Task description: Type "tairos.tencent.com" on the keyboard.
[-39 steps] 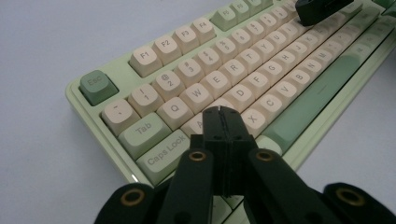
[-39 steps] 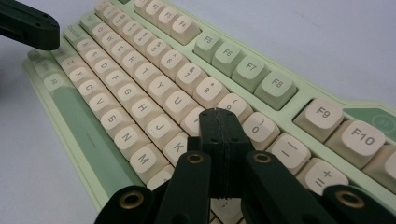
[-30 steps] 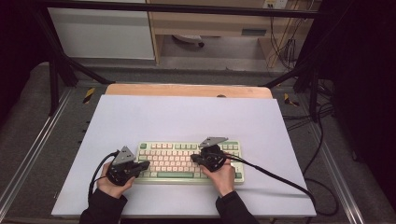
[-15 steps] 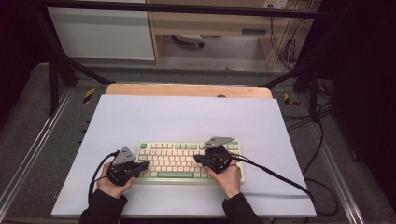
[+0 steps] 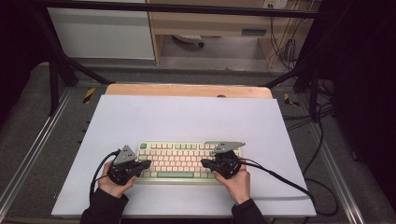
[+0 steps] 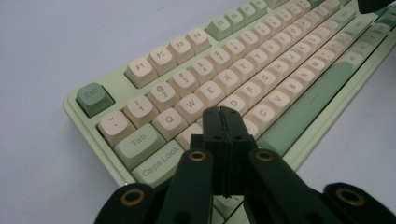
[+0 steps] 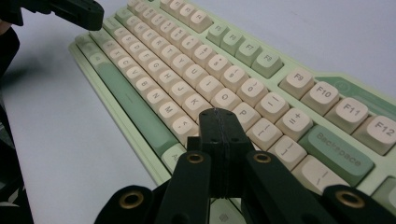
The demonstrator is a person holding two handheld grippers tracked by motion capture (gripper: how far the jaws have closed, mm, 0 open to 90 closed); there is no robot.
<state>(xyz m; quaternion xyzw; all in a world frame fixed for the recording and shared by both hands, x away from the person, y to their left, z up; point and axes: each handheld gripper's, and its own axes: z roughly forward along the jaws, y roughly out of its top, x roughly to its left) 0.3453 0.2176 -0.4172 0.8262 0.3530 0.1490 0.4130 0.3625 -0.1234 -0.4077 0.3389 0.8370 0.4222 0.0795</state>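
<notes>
Keyboard [image 5: 180, 161], pale green case, cream keys, darker green space bar.

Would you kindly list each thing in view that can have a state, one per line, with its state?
Keyboard: flat on the white table sheet, keys up, lying between the two grippers.
Left gripper: shut, nothing held, tips over the left letter keys.
Right gripper: shut, nothing held, tips over the right letter keys near P.
White table sheet: lying flat, bearing the keyboard.

Pale-green keyboard [image 5: 180, 161], cream keys, black tongs [image 6: 223, 122].
</notes>
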